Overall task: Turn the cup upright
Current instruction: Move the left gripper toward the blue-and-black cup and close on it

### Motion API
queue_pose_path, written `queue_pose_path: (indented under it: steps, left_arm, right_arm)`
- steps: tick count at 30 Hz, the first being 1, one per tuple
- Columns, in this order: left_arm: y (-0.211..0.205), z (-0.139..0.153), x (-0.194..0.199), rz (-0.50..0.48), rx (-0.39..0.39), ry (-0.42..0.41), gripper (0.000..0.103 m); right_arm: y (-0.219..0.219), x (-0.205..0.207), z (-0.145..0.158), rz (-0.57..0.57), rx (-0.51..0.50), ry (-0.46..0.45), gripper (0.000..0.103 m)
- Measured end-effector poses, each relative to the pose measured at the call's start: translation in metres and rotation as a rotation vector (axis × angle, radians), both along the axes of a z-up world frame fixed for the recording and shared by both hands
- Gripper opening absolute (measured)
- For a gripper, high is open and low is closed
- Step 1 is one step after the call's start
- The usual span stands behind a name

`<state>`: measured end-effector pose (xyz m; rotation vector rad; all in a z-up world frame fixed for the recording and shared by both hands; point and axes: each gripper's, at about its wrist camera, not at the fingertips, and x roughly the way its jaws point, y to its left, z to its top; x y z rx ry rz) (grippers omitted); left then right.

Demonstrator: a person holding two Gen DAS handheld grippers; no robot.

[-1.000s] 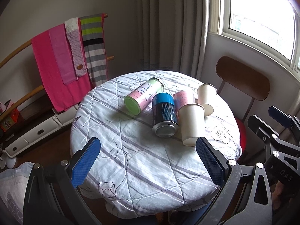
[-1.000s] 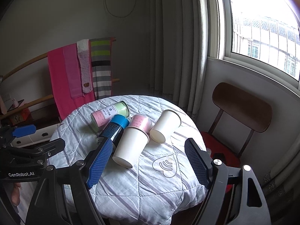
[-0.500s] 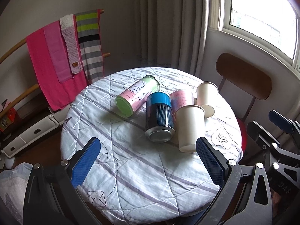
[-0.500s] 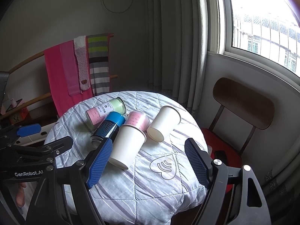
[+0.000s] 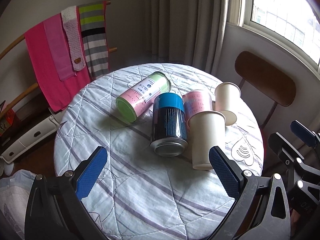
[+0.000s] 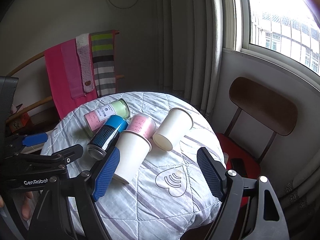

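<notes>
- Your left gripper (image 5: 158, 168) and right gripper (image 6: 158, 170) both hang above the near table edge, ribbed blue pads spread wide, nothing between them.
- Two smooth white paper cups lie on their sides on the quilted, striped tablecloth (image 5: 140, 196): the near cup (image 6: 131, 156) touches the pink cup (image 6: 142, 125); the far cup (image 6: 173, 129) lies just beside it.
- The glossy blue can (image 5: 170, 124) and green-pink canister (image 5: 143, 99) crowd the near cup's left.
- Bare cloth lies between cups and near edge.

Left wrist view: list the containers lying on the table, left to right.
Green-and-pink canister → blue can → near paper cup → far paper cup. The pink cup behind them overlaps too much to place.
</notes>
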<state>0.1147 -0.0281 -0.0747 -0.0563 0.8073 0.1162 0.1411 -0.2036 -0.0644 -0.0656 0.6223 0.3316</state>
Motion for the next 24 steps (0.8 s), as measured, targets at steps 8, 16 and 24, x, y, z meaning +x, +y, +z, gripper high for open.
queue_pose_path:
  steps: [8, 16, 24]
  left_arm:
    - [-0.005, -0.020, 0.026, -0.007, 0.001, 0.063, 0.103]
    - [-0.001, -0.047, 0.055, 0.028, 0.009, 0.128, 0.103]
    - [-0.004, -0.064, 0.073, 0.005, 0.016, 0.172, 0.091]
  right_arm:
    - [-0.007, 0.011, -0.008, -0.007, 0.001, 0.021, 0.081]
    - [-0.011, 0.019, -0.016, -0.008, -0.003, 0.035, 0.081]
    - [-0.010, 0.022, -0.021, -0.003, -0.003, 0.045, 0.081]
